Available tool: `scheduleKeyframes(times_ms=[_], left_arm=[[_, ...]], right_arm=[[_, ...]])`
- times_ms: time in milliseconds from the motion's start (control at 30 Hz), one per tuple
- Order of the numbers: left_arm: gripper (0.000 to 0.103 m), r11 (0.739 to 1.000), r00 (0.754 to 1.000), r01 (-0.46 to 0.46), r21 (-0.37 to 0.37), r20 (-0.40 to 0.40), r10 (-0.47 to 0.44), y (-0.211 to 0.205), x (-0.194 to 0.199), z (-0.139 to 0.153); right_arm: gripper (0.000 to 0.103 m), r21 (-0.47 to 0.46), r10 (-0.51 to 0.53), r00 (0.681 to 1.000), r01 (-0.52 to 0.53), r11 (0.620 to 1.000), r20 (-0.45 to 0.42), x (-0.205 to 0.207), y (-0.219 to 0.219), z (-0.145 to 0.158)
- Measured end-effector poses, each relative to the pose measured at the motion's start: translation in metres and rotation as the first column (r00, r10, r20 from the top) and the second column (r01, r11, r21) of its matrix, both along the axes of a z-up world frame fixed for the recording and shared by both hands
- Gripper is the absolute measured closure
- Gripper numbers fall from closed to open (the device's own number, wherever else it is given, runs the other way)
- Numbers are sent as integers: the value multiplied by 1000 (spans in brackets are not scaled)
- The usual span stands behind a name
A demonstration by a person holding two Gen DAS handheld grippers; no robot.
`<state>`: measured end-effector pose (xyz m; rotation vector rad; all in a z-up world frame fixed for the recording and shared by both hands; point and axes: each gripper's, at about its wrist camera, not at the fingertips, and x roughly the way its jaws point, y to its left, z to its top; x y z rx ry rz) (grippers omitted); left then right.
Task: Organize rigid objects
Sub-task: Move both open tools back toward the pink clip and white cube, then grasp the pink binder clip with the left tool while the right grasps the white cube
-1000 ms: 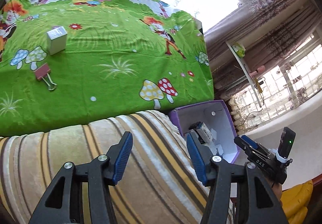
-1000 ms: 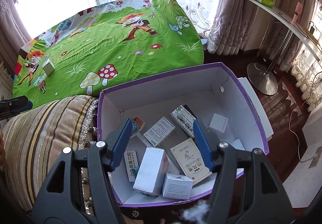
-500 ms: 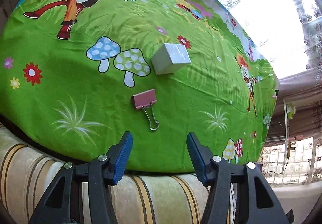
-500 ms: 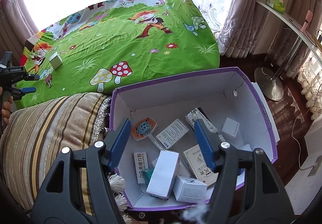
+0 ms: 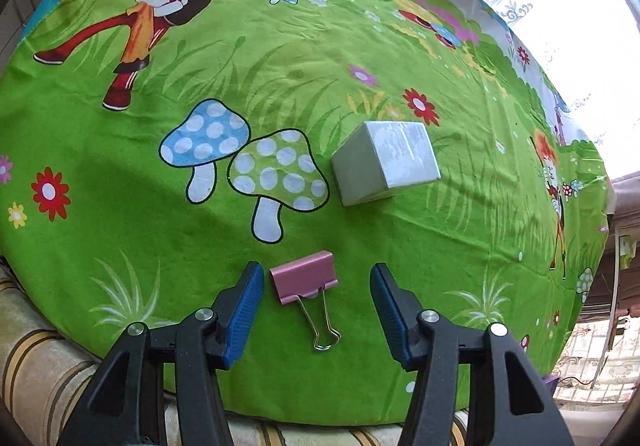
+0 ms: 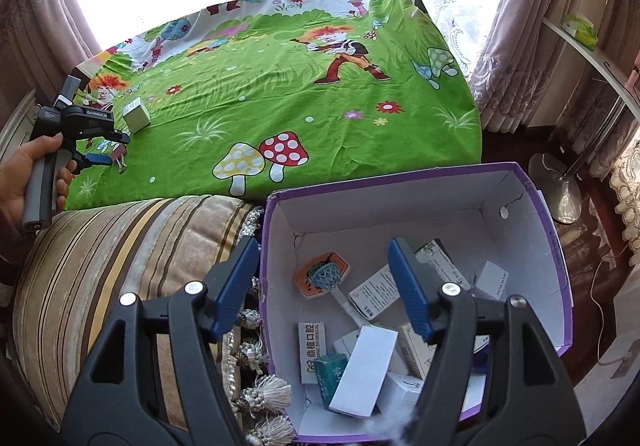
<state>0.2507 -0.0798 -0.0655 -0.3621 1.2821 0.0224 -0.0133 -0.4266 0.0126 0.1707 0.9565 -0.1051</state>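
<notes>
1. The pink binder clip (image 5: 303, 276) has a smooth folded-metal body and two thin wire handles; it lies flat on the cartoon-printed green bedsheet (image 5: 120, 213), which is soft and lightly creased.
2. Its long axis runs from the body, farther from the camera, to the wire loops nearer it, tilted slightly rightward.
3. The left gripper (image 5: 316, 310) hangs over the clip with ribbed blue pads (image 5: 246, 310) parted on either side of it, not touching.
4. A small white box (image 5: 386, 161), matte and cube-like, sits just beyond the clip, apart from it.
5. The right gripper (image 6: 320, 290) is over the purple cardboard box (image 6: 558, 246); its jaws are opening with nothing between them.
6. That carton holds jumbled small medicine cartons (image 6: 366, 366) and an orange packet (image 6: 320, 278).
7. A striped, tasselled cushion (image 6: 112, 258) lies between the carton and the sheet.
</notes>
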Motion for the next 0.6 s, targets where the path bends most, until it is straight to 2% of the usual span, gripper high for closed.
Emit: scheduleKeyframes(times_ms=[33, 133, 200, 267, 467, 600], left_arm=[[48, 1000, 1000, 9, 19, 4, -9, -3, 1, 0], [61, 990, 997, 73, 117, 22, -76, -15, 1, 0], [64, 981, 993, 109, 159, 34, -116, -19, -3, -1], [65, 977, 989, 130, 171, 41, -139, -20, -4, 0], [65, 978, 982, 174, 113, 58, -181, -6, -10, 3], [65, 978, 975, 189, 86, 99, -197, 3, -16, 14]], right_arm=[[32, 1, 7, 1000, -7, 1000, 2, 3, 2, 0], [32, 3, 28, 1000, -28, 1000, 13, 10, 8, 3], [32, 1, 43, 999, -44, 999, 20, 17, 12, 4], [32, -2, 58, 998, -58, 998, 24, 25, 18, 6], [29, -31, 135, 990, -133, 991, 52, 51, 46, 18], [26, -32, 175, 983, -173, 984, 58, 76, 67, 23]])
